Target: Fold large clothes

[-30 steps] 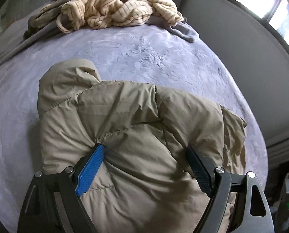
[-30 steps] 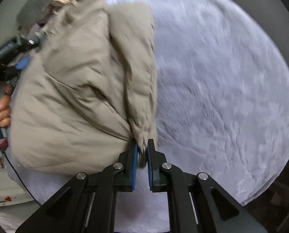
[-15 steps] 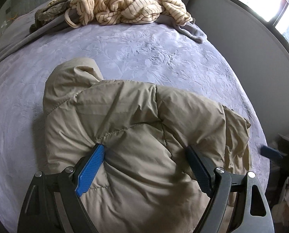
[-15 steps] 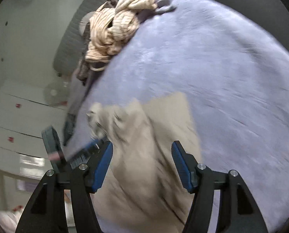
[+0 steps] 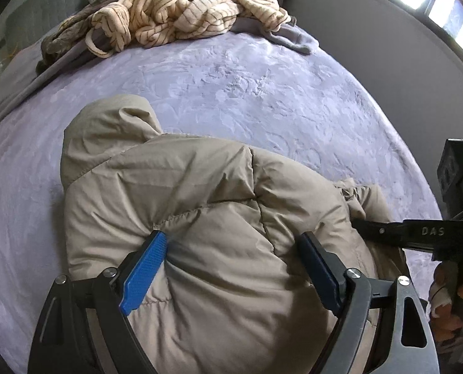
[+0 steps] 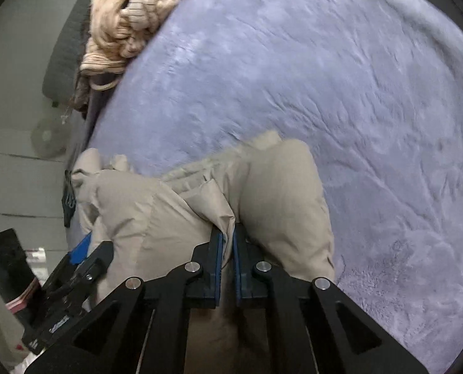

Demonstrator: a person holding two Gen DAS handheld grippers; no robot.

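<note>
A beige puffer jacket lies bunched on the lilac bedspread, hood towards the far left. My left gripper straddles its bulk from above, jaws wide, both pads pressed into the padding. In the right wrist view the same jacket fills the lower middle. My right gripper is closing on a fold at the jacket's right edge, jaws almost together with fabric pinched between them. The left wrist view shows the right gripper's black body coming in from the right, with a hand on its handle.
A heap of cream striped clothes on darker garments sits at the bed's far end; the right wrist view shows this heap at upper left. A grey wall and window run along the right. Bare bedspread stretches right of the jacket.
The right gripper let go, opened, swung back over the jacket and closed on a fold at its right edge; it now shows in the left wrist view. The left gripper stayed put.
</note>
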